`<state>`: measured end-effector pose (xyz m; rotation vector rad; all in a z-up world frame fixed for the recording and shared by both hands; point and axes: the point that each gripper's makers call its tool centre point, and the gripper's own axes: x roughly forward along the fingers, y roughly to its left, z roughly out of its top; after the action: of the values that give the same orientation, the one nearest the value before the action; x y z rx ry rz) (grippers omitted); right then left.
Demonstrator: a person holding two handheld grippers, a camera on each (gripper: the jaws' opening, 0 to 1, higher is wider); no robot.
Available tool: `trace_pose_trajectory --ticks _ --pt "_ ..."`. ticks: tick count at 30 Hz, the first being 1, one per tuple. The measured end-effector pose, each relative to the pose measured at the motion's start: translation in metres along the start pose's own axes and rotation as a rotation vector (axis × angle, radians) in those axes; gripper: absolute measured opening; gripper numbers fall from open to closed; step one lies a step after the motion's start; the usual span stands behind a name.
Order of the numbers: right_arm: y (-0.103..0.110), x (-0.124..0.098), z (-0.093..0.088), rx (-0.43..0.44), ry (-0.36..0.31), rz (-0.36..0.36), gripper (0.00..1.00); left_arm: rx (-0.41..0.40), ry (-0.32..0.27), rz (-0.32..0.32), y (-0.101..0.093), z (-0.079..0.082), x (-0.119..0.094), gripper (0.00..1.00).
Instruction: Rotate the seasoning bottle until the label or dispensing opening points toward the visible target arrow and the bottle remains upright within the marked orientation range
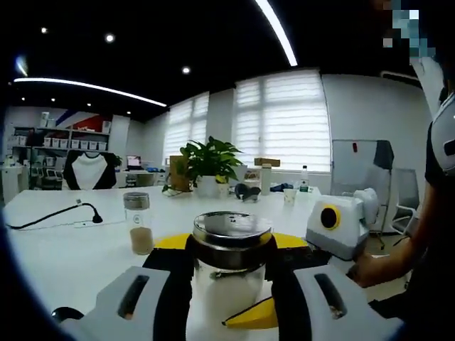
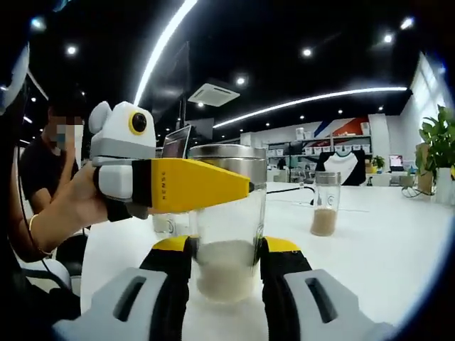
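Seasoning bottle (image 1: 231,266) sits upright at bottom centre of the left gripper view, steel lid on, white powder inside. Left gripper (image 1: 231,298) jaws are closed against its glass sides. In the right gripper view the right gripper (image 2: 226,273) clamps the same bottle (image 2: 226,234). A second small jar (image 1: 138,222) stands left of it on the white table (image 1: 64,249).

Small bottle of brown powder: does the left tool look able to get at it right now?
Probably not at once: the left tool is closed around the jar. The small bottle stands apart on the table, with nothing standing between them, so after letting go the way looks free.
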<state>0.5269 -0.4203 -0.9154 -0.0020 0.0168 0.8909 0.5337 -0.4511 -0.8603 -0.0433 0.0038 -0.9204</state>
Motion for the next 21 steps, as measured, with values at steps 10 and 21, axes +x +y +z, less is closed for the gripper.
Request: trace_pose_trajectory --ticks 10,21 --pt "-0.0077 -0.0005 0.0 -0.051 -0.007 -0.157 0.36 0.068 0.032 0.222 0.0079 0.0003 -0.0045 0.42" --pt "-0.0077 -0.0011 -0.0032 -0.033 -0.02 -0.19 0.36 0.094 0.017 0.348 0.0088 -0.0037 -0.0055 0.42"
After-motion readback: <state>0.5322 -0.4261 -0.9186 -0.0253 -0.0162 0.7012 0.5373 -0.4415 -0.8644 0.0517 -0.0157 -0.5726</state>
